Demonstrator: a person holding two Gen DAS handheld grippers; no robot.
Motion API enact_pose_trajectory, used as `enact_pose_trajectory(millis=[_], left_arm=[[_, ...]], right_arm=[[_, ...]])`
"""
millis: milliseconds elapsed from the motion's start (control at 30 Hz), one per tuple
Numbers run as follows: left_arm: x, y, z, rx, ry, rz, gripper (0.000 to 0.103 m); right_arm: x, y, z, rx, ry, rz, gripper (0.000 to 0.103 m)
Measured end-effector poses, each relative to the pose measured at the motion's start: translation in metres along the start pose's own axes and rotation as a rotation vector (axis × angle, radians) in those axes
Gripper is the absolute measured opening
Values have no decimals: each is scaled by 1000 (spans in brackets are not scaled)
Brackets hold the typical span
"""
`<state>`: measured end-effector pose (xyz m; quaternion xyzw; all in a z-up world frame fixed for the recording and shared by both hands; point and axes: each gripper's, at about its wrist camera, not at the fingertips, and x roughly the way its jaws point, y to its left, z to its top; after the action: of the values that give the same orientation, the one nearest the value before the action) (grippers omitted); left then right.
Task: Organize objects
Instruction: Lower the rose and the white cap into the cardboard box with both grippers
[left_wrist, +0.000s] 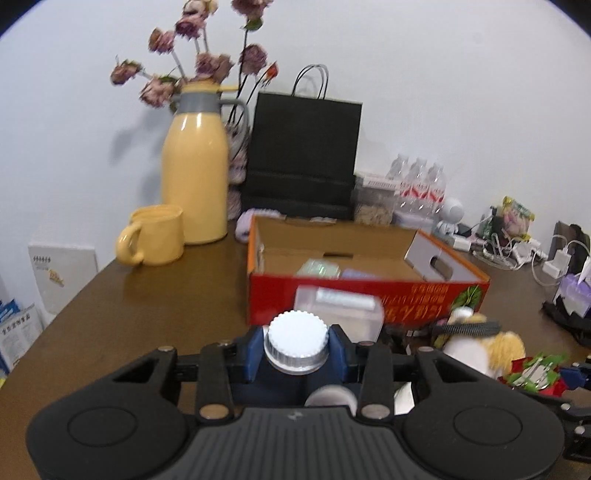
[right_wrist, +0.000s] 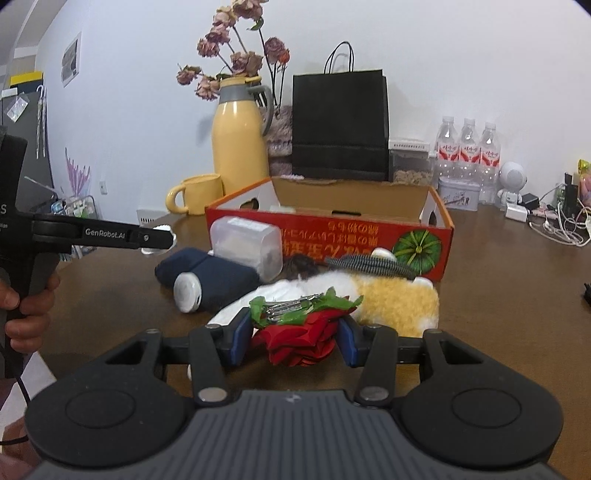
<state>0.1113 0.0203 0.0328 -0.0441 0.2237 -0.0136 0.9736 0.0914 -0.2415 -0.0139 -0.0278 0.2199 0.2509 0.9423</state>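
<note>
The left gripper (left_wrist: 295, 349) is clamped on a white ribbed cap (left_wrist: 296, 338), lifted clear of the table (left_wrist: 147, 302) short of the red cardboard box (left_wrist: 369, 291). The cap looks rigid and light; its ridges give the pads purchase, so a side hold suits it. What hangs below it is hidden, possibly a bottle.

The right gripper (right_wrist: 291, 332) is closed on a red fabric rose (right_wrist: 299, 339) with green leaves. The rose appears soft and crushable, best taken lightly at its base.

A plush toy (right_wrist: 399, 302) and a clear plastic container (right_wrist: 247, 245) lie just before the box.
</note>
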Motion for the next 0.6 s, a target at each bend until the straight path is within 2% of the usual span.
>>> enact_pose_trajectory(millis=[367, 600], left_arm=[[37, -13, 44, -20, -17, -5, 37], [72, -17, 72, -41, 4, -15, 37]], right_arm=[[28, -17, 50, -22, -90, -2, 48], [63, -25, 80, -54, -100, -3, 48]])
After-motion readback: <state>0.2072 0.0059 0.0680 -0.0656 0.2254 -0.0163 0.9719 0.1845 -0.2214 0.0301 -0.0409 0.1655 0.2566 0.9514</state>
